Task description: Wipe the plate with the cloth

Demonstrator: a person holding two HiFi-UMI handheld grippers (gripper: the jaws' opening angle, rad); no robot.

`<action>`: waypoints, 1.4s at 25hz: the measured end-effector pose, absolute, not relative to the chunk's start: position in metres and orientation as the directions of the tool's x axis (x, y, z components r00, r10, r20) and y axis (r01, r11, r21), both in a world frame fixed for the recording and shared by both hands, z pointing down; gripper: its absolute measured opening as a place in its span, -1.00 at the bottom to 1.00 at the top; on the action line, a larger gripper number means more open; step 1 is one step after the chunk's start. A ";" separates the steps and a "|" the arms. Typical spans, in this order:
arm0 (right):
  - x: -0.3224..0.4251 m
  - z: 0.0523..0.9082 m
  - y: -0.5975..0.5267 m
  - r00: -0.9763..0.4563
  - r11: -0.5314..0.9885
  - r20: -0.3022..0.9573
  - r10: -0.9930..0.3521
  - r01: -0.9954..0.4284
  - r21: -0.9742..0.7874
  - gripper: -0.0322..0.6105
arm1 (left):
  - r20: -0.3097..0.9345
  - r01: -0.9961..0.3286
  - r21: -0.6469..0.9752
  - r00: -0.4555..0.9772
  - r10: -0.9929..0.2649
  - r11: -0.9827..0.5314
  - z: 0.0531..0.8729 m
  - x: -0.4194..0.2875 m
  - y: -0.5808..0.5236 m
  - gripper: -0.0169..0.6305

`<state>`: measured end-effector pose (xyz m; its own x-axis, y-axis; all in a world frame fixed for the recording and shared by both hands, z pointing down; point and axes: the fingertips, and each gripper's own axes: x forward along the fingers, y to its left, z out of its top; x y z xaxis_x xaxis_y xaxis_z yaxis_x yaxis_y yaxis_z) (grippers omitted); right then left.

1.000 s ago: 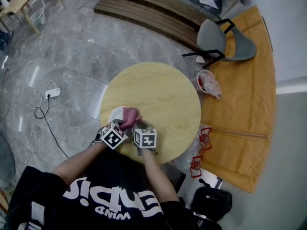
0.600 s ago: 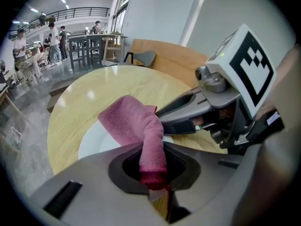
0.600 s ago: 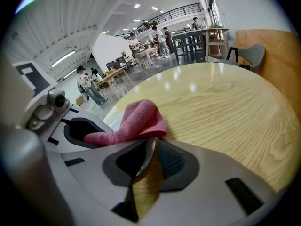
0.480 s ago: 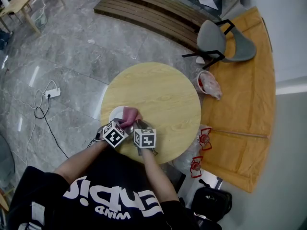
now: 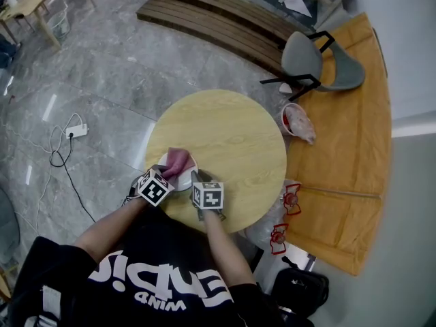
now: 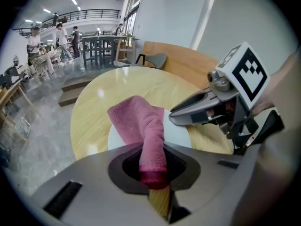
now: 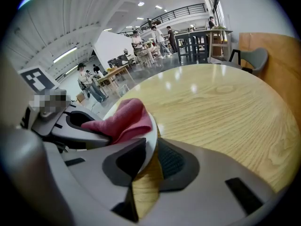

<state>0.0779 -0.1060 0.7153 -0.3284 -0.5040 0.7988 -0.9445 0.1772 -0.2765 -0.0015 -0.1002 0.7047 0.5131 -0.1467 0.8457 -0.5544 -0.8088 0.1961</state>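
Observation:
A white plate (image 5: 184, 178) lies near the front left edge of the round wooden table (image 5: 231, 142). My right gripper (image 7: 146, 161) is shut on the plate's rim (image 7: 151, 140) and holds it. My left gripper (image 6: 155, 166) is shut on one end of a pink cloth (image 6: 141, 126). The cloth (image 5: 176, 161) drapes over the plate's face (image 6: 181, 135). In the right gripper view the cloth (image 7: 124, 121) bunches on the plate beside the left gripper's jaws. Both grippers, the left gripper (image 5: 163, 180) and the right gripper (image 5: 196, 179), sit side by side at the table's near edge.
A grey chair (image 5: 310, 56) stands beyond the table's far right. A red bin (image 5: 294, 118) with a bag sits on the orange floor beside the table. A wooden bench (image 5: 218, 16) lies further back. A power strip and cable (image 5: 68, 138) lie on the floor at left.
The left gripper and the cloth have shifted left across the plate. The right gripper has stayed in place on the plate's rim.

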 end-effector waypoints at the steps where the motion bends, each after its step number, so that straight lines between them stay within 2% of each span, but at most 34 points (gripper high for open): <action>1: 0.078 0.715 -0.106 -0.328 0.178 0.799 -0.504 -0.945 -0.275 -0.60 | 0.847 -0.559 0.194 0.511 -0.150 -0.806 0.705 -0.004 -0.101 -0.79; 27: 0.074 0.715 -0.103 -0.329 0.148 0.791 -0.516 -0.944 -0.296 -0.60 | 0.856 -0.638 0.136 0.461 -0.234 -0.758 0.684 -0.048 -0.118 -0.79; 32: 0.072 0.714 -0.102 -0.338 0.138 0.785 -0.520 -0.940 -0.313 -0.60 | 0.825 -0.630 0.151 0.505 -0.255 -0.762 0.660 -0.046 -0.118 -0.79; 35: 0.070 0.715 -0.101 -0.347 0.132 0.779 -0.522 -0.935 -0.328 -0.60 | 0.813 -0.584 0.205 0.548 -0.195 -0.786 0.654 -0.031 -0.103 -0.79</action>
<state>0.0704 -0.1007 0.7146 -0.3470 -0.5222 0.7790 -0.9353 0.1320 -0.3282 -0.0315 -0.1031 0.6544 0.5478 -0.1953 0.8135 -0.5839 -0.7856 0.2046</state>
